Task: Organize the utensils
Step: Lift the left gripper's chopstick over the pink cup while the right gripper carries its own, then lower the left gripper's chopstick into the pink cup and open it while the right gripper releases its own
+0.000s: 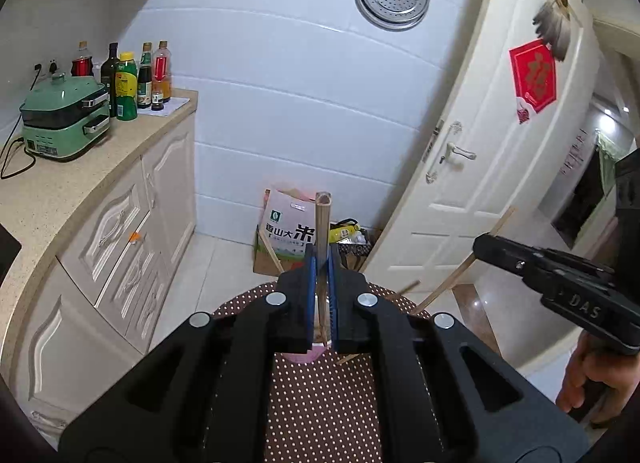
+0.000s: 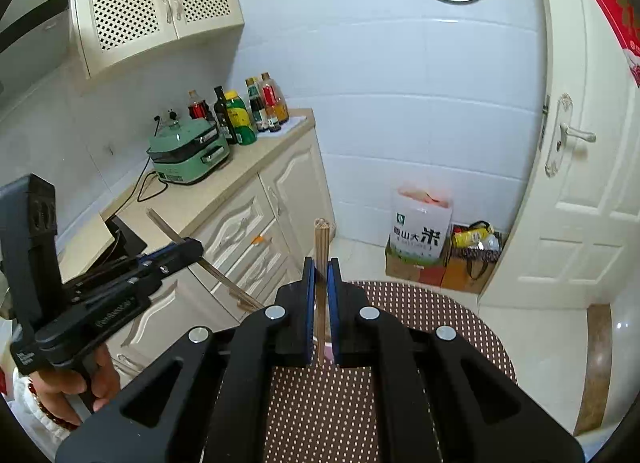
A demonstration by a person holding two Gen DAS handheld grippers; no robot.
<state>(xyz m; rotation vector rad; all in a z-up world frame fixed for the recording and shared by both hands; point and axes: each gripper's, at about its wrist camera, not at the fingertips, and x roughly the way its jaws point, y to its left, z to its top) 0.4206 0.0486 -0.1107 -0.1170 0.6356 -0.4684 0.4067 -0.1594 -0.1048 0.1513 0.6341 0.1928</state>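
Note:
My left gripper (image 1: 321, 259) is shut on a wooden chopstick (image 1: 322, 219) that stands upright between its blue pads, its lower end over a pink cup (image 1: 304, 355) on the dotted table. My right gripper (image 2: 321, 267) is shut on another wooden chopstick (image 2: 322, 241), also upright, with the pink cup (image 2: 328, 351) just visible below. Each gripper shows in the other's view: the right one (image 1: 486, 245) holds its chopstick (image 1: 460, 271) at a slant, the left one (image 2: 188, 249) likewise (image 2: 224, 279).
A round table with a brown dotted cloth (image 1: 320, 395) lies under both grippers. A counter (image 1: 80, 179) with a green cooker (image 1: 64, 119) and bottles (image 1: 132, 79) runs along the left. A rice bag (image 1: 288, 227) and boxes sit on the floor by the white door (image 1: 500, 143).

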